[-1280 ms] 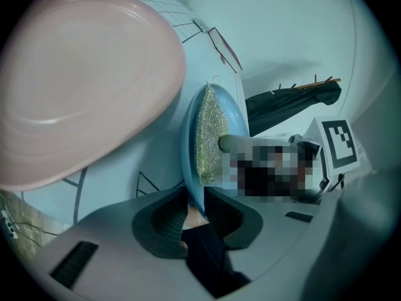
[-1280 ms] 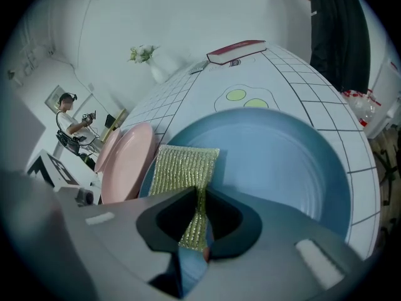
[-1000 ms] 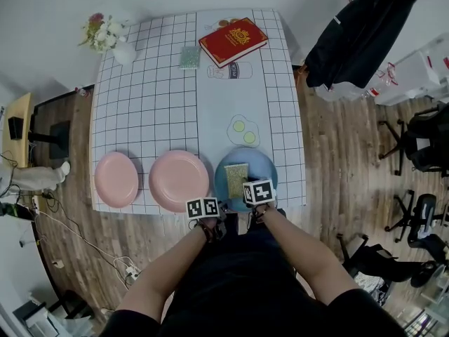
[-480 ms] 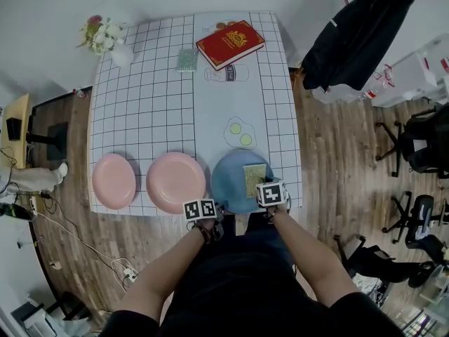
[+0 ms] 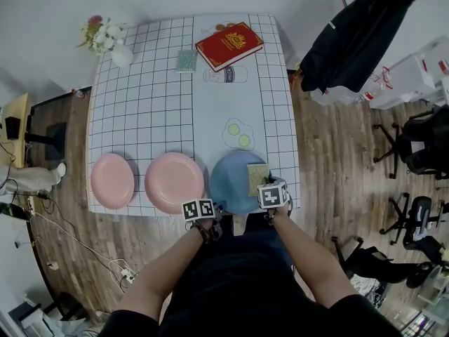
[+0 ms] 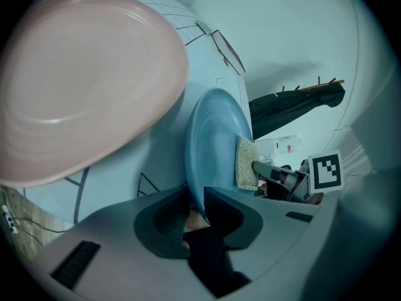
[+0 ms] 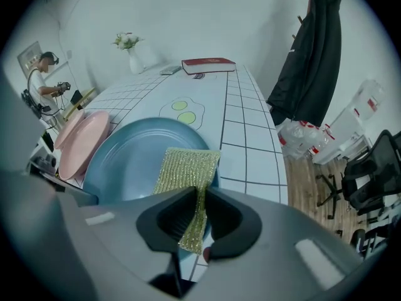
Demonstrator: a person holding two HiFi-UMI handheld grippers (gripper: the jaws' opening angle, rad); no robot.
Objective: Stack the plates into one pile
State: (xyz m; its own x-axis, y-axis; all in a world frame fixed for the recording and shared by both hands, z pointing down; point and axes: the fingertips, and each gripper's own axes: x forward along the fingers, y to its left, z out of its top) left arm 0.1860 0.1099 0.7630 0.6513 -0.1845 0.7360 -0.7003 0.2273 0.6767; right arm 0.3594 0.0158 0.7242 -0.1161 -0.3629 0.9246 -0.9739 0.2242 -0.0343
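Note:
Three plates lie in a row along the table's near edge: a small pink plate point(image 5: 112, 180), a larger pink plate point(image 5: 175, 182) and a blue plate point(image 5: 234, 182). My left gripper point(image 5: 210, 213) is shut on the blue plate's point(image 6: 210, 149) near rim, which runs between its jaws in the left gripper view. My right gripper point(image 5: 266, 188) is shut on a yellow-green scouring cloth point(image 7: 187, 177) that rests on the right part of the blue plate point(image 7: 131, 162). The larger pink plate point(image 6: 81, 86) fills the upper left of the left gripper view.
On the gridded tablecloth point(image 5: 151, 97) at the far end lie a red book point(image 5: 229, 45), a small green pad point(image 5: 186, 60) and a vase of flowers point(image 5: 105, 37). A dark coat point(image 5: 358, 34) hangs to the right; office chairs point(image 5: 414, 146) stand on the wooden floor.
My right gripper has carried the scouring cloth from the middle of the blue plate to its right side. The left gripper has stayed on the plate's rim.

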